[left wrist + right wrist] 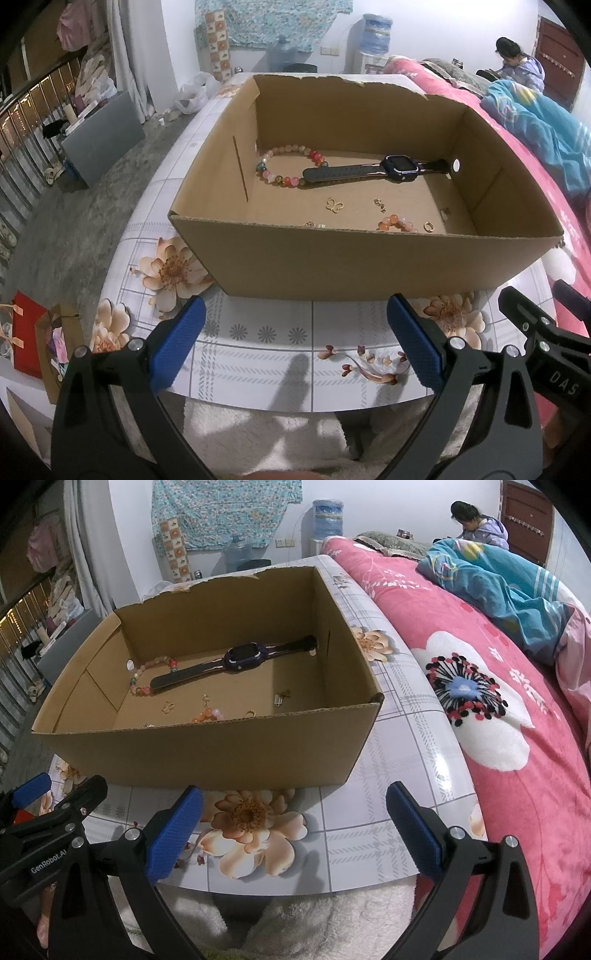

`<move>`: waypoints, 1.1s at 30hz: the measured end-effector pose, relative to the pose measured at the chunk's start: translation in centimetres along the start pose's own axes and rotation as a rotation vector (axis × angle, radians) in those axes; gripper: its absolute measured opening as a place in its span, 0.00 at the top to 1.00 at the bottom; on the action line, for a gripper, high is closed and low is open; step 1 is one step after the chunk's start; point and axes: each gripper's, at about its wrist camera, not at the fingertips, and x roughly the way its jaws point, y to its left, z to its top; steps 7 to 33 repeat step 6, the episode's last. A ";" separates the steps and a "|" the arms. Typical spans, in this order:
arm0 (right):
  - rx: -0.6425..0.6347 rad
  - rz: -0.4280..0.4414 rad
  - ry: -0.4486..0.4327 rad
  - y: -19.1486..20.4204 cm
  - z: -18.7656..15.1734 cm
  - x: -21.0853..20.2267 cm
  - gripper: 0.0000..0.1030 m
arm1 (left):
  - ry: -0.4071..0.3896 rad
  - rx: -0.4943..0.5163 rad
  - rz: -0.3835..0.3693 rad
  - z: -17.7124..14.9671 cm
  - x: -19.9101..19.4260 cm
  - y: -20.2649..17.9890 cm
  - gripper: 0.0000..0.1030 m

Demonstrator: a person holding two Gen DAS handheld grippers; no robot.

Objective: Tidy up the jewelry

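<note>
Both grippers, left gripper (295, 343) and right gripper (293, 827), hover empty with jaws spread wide, at 6 o'clock of the box (369, 266). Inside: watch (380, 171) at 12, light, stiff body, grab the strap; bead bracelet (291, 166) at 10, slippery, floppy; tiny charms (334, 205) fiddly.

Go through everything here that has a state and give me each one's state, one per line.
Cardboard box: open-topped, upright on the table.
Smartwatch: unbuckled, strap flat, one end over the bead bracelet.
Bead bracelet: closed loop, flat on the box floor.
Left gripper: open, empty, outside the box.
Right gripper: open, empty, outside the box.
</note>
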 end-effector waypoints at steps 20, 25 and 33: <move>0.000 0.000 0.000 0.0 0.0 0.0 0.06 | 0.000 0.001 0.000 0.0 0.0 0.0 0.08; 0.000 0.000 0.000 0.0 0.0 0.0 0.06 | 0.000 0.001 0.000 0.0 0.0 0.0 0.08; 0.000 0.000 0.000 0.0 0.0 0.0 0.06 | 0.000 0.001 0.000 0.0 0.0 0.0 0.08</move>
